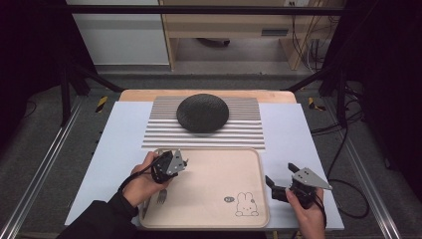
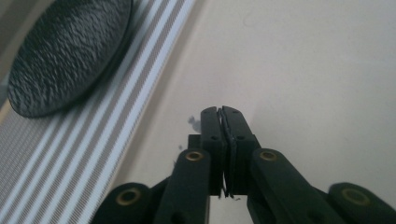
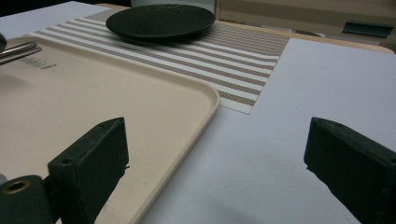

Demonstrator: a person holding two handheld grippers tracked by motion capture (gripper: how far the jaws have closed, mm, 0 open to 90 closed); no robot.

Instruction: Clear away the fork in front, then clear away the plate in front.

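At tray's near left corner: silver metal fork [image 1: 160, 196], tines toward the person, partly hidden under the left hand; lying flat or lifted cannot be told. Bright handle also seen at the left edge of the right gripper view [image 3: 14, 49].
Left claw [image 1: 181, 162]: just beyond the fork, over the tray's left part; clenched, pads pressed together in the left gripper view [image 2: 221, 112], nothing seen between them.
Beige rounded-corner tray [image 1: 214, 219]: otherwise bare, small rabbit drawing [image 1: 245, 204] at its near right corner.
Right claw [image 1: 281, 174]: released, jaws wide apart, low above the white tabletop [image 1: 124, 144] just right of the tray's rim [image 3: 205, 100]; empty.
Grey-and-white striped placemat [image 1: 159, 134]: beyond the tray, touching its far edge.
Black textured round plate [image 1: 202, 112]: on the placemat's far half, empty.
Step in hand: probably laying the place, fork to go from tray to placemat beside the plate; fork not yet gripped.
Next move calls for: spreading the left claw, turning it back over the handle, lowering until both pads flank the thin metal, closing squarely to avoid a slip.
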